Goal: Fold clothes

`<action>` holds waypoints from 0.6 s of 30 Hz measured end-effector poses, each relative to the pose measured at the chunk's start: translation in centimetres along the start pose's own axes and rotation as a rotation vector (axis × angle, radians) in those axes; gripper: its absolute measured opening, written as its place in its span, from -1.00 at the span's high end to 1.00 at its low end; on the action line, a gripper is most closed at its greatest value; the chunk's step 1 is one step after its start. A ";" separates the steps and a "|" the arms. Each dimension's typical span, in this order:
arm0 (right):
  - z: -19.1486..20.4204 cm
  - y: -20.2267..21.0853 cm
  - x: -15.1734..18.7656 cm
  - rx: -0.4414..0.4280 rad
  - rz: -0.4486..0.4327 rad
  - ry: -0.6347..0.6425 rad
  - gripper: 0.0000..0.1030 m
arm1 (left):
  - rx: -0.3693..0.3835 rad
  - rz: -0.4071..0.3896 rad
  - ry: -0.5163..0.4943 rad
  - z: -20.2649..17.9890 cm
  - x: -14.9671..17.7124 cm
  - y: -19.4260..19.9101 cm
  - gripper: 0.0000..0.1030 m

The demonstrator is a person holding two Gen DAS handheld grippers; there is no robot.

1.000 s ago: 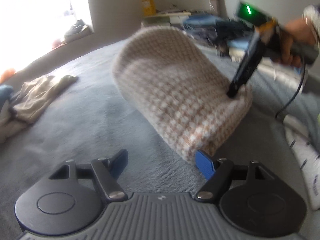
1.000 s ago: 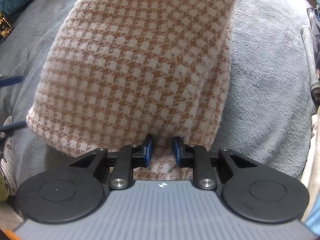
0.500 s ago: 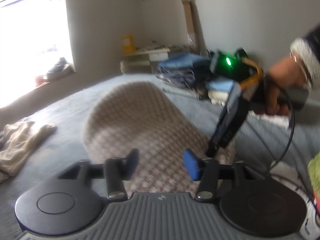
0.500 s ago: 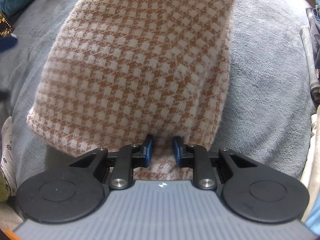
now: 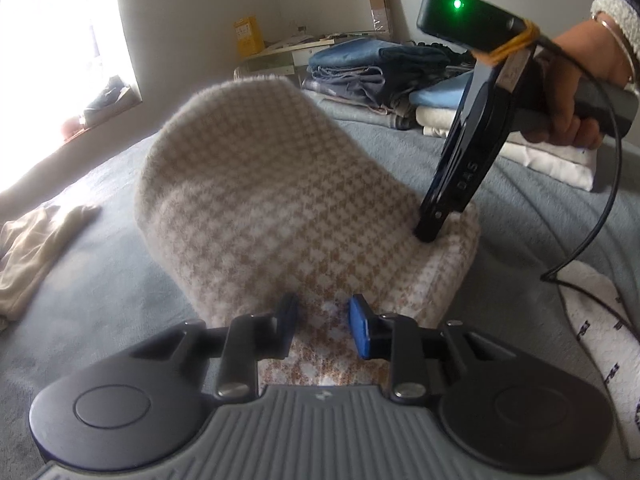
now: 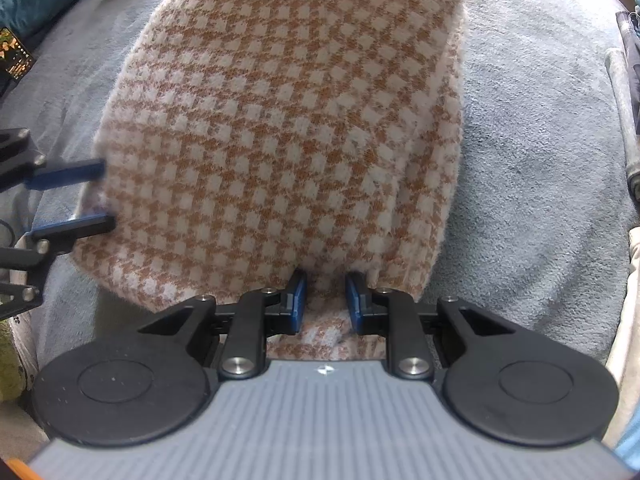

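Observation:
A fluffy cream-and-tan houndstooth sweater (image 5: 260, 200) (image 6: 300, 120) lies on the grey blanket (image 5: 100, 280), its far part lifted into a curve. My right gripper (image 6: 325, 292) is shut on the sweater's near hem, bunching it; in the left wrist view it (image 5: 430, 232) stands steeply on the right corner, held by a hand (image 5: 568, 92). My left gripper (image 5: 324, 314) is at the other corner of the same hem. Its jaws are closing with the fabric edge between them, and a gap still shows. The right wrist view catches it (image 6: 100, 196) at the left edge.
A stack of folded clothes (image 5: 380, 68) sits at the back. On the left lies a loose beige garment (image 5: 32, 248). A patterned white cloth (image 5: 600, 320) and a black cable (image 5: 612, 200) are on the right. A phone (image 6: 16, 58) lies far left.
My left gripper has moved in onto the sweater's hem and its jaws have narrowed around the fabric. The right gripper has kept its grip and place.

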State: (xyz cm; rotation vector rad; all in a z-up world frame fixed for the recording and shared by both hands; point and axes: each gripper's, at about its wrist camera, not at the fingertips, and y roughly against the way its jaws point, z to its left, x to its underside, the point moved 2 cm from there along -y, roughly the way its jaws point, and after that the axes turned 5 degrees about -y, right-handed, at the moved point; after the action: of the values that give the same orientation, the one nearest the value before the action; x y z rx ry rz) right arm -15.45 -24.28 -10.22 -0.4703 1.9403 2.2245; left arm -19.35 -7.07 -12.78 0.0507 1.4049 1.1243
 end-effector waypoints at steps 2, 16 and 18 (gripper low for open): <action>-0.2 0.0 0.1 0.001 0.000 0.002 0.63 | 0.005 0.002 0.015 0.2 0.1 -0.3 0.42; -0.3 1.0 -1.2 0.002 -0.020 0.024 0.58 | -0.008 -0.002 0.034 -0.1 0.1 -1.2 0.40; 0.3 2.3 -1.8 0.005 -0.060 0.062 0.58 | -0.008 -0.002 0.034 -0.2 0.1 -1.2 0.40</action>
State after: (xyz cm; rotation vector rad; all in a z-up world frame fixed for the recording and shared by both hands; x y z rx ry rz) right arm -14.50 -24.21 -7.39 -0.5954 1.9340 2.1928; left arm -18.81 -7.76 -13.68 0.0249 1.4301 1.1331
